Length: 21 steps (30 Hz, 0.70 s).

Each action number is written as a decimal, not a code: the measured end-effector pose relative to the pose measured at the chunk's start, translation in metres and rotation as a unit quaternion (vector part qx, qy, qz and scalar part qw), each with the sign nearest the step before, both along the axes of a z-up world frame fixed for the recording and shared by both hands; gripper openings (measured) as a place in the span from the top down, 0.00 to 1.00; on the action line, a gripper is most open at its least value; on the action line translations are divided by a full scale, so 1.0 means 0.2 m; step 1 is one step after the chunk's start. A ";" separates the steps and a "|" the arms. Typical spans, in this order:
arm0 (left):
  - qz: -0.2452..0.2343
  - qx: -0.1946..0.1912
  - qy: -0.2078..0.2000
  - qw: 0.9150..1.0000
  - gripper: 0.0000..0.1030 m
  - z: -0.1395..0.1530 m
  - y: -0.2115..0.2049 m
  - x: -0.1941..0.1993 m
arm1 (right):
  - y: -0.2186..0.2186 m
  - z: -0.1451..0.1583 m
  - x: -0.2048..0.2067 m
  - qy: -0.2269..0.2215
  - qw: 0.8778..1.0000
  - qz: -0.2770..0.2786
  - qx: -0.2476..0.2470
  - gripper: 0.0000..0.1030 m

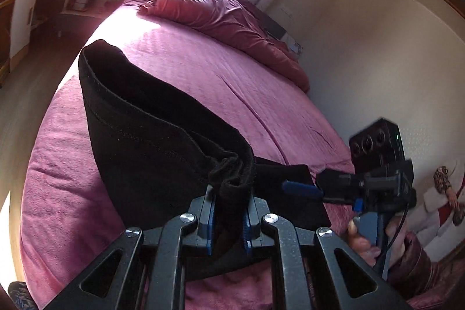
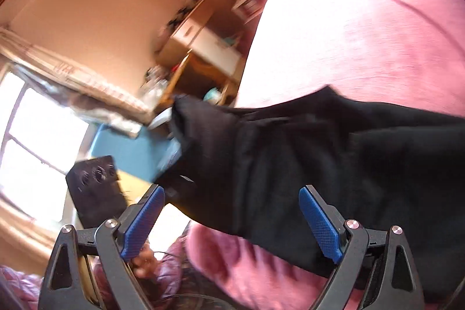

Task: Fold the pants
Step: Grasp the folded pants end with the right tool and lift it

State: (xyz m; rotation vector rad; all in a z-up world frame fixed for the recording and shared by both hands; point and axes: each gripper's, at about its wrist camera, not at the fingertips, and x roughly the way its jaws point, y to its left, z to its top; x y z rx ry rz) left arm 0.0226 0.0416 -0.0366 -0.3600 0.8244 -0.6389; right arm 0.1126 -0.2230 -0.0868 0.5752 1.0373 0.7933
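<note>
- The black pants [image 1: 151, 135] lie partly on the pink bed [image 1: 203, 83] and partly lifted: in the left wrist view the cloth rises from the bedspread to your left gripper [image 1: 229, 211], with the broad hemmed edge standing up toward ten o'clock.
- Your left fingers [image 1: 209, 222] are pressed nearly together, pinching a bunched wad of the pants' edge between the blue pads. The hold looks firm, but it is on a gather, not a flat layer.
- Your right gripper [image 2: 232, 220] has its fingers [image 2: 319, 225] spread wide. The pants run across between them, from three o'clock to about ten o'clock in the right wrist view, but neither pad presses on the cloth.
- Expect the fabric to be soft, limp and fairly light, probably a fleece or knit. It will sag and swing from whatever point you hold and will not keep a crease unaided.
- It looks matte and slightly fuzzy, so slipping seems unlikely. The greater risk is catching one layer only and having the rest peel away.
- Take hold at seams, hem or waistband, where the cloth is doubled and thicker.
- For the right fingers, choose an edge well apart from the left pinch, so the stretch between hangs straight.
- The red pillow [image 1: 221, 19], at twelve o'clock on the bed, is well clear.
</note>
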 end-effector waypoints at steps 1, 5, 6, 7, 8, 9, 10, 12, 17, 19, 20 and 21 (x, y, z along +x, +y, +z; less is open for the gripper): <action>-0.010 0.004 -0.002 1.000 0.86 0.00 -0.03 -0.01 | 0.04 0.02 0.04 -0.003 1.000 0.011 -0.006 0.08; -0.036 0.017 -0.007 0.999 0.86 0.00 -0.10 -0.04 | 0.30 0.08 0.18 -0.004 0.994 0.088 -0.058 0.07; -0.042 0.020 -0.010 0.999 0.86 0.00 -0.11 -0.04 | 0.37 0.08 0.20 -0.004 0.991 0.109 -0.078 0.08; -0.047 0.024 -0.013 0.999 0.86 0.01 -0.13 -0.05 | 0.42 0.07 0.21 -0.005 0.987 0.126 -0.099 0.09; -0.051 0.028 -0.017 0.998 0.86 0.01 -0.15 -0.06 | 0.48 0.05 0.21 -0.007 0.981 0.144 -0.129 0.19; -0.058 0.032 -0.021 0.998 0.86 0.02 -0.16 -0.06 | 0.54 0.03 0.22 -0.007 0.974 0.163 -0.155 0.46; -0.064 0.038 -0.027 0.997 0.86 0.04 -0.17 -0.07 | 0.59 -0.01 0.22 -0.008 0.967 0.177 -0.185 0.61; -0.070 0.065 -0.041 0.995 0.86 0.06 -0.20 -0.08 | 0.60 -0.07 0.22 -0.021 0.958 0.179 -0.222 0.85; -0.123 -0.039 -0.023 0.991 0.84 0.15 -0.03 -0.04 | 0.42 0.03 0.20 -0.027 0.975 0.131 -0.178 0.86; -0.134 -0.123 -0.016 0.983 0.82 0.20 0.09 -0.01 | 0.35 0.10 0.18 -0.038 0.978 0.118 -0.166 0.86; -0.123 -0.149 -0.019 0.981 0.82 0.22 0.15 0.01 | 0.33 0.12 0.17 -0.042 0.979 0.112 -0.163 0.86; -0.103 -0.162 -0.017 0.981 0.82 0.23 0.20 0.03 | 0.30 0.15 0.16 -0.049 0.980 0.106 -0.161 0.86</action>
